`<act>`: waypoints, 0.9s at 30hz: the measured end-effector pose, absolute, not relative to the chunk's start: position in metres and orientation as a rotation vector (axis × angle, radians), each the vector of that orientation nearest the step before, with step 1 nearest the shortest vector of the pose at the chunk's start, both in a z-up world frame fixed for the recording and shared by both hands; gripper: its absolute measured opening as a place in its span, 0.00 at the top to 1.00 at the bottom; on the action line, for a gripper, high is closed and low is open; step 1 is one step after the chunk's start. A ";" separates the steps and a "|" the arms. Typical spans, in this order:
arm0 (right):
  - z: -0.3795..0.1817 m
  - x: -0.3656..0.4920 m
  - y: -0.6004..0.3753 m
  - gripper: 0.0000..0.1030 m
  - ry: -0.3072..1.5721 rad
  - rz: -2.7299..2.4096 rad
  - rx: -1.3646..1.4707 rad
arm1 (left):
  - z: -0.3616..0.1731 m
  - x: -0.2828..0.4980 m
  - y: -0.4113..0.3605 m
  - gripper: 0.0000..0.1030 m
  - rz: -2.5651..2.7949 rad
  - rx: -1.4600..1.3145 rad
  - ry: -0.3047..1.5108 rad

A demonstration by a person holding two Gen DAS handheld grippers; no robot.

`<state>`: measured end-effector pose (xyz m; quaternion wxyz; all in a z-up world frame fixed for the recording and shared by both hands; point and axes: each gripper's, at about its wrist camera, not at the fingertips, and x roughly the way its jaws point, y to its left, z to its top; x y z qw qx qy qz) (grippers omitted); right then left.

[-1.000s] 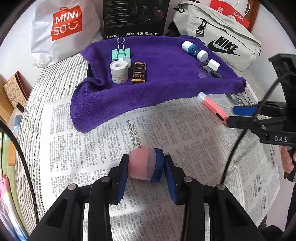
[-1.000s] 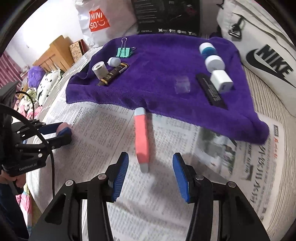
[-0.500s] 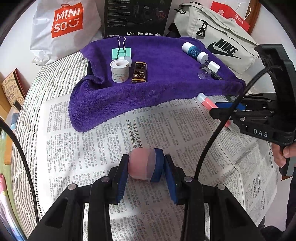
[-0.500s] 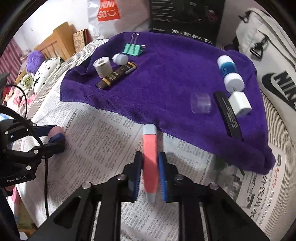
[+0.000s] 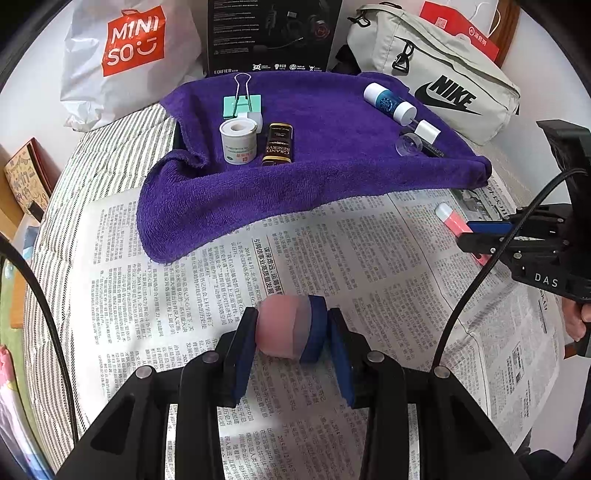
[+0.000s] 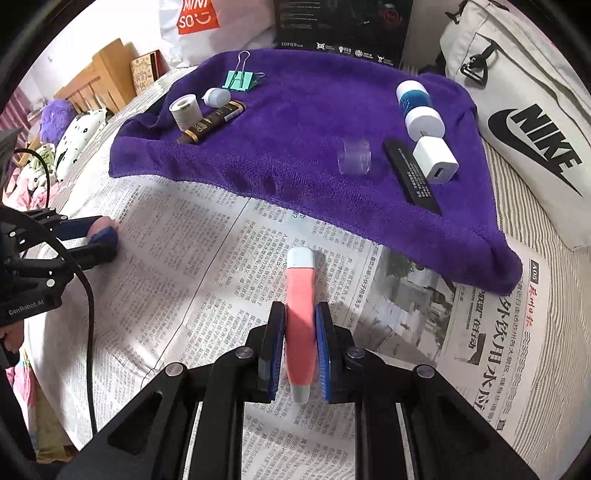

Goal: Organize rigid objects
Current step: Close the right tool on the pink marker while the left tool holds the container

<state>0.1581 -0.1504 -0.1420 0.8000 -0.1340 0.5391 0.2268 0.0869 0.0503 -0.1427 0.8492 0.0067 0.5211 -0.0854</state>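
Pink, flat plastic stick with pale end caps point(image 6: 300, 317) is lying on newspaper point(image 6: 207, 236), clamped by the right hand-held gripper point(image 6: 300, 341), probably for lifting toward the purple towel point(image 6: 295, 122); the left hand-held gripper point(image 5: 291, 332) is clasping a pink-and-blue capsule point(image 5: 290, 328).

MINISO bag point(image 6: 192, 18) cut off by top edge, newspaper point(image 5: 332, 266) print unreadably small

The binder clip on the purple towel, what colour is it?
Mint green with silver wire handles; the binder clip shows best in the left wrist view.
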 end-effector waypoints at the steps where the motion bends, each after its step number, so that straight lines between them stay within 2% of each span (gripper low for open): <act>1: -0.143 0.158 -0.149 0.83 1.155 0.484 -0.294 | -0.143 0.087 0.051 0.65 -0.181 0.016 1.098; 13: -0.139 0.156 -0.149 0.84 1.136 0.504 -0.301 | -0.142 0.086 0.049 0.65 -0.157 0.020 1.095; 27: -0.108 0.154 -0.182 0.84 1.102 0.505 -0.226 | -0.107 0.094 0.044 0.65 -0.165 0.023 1.036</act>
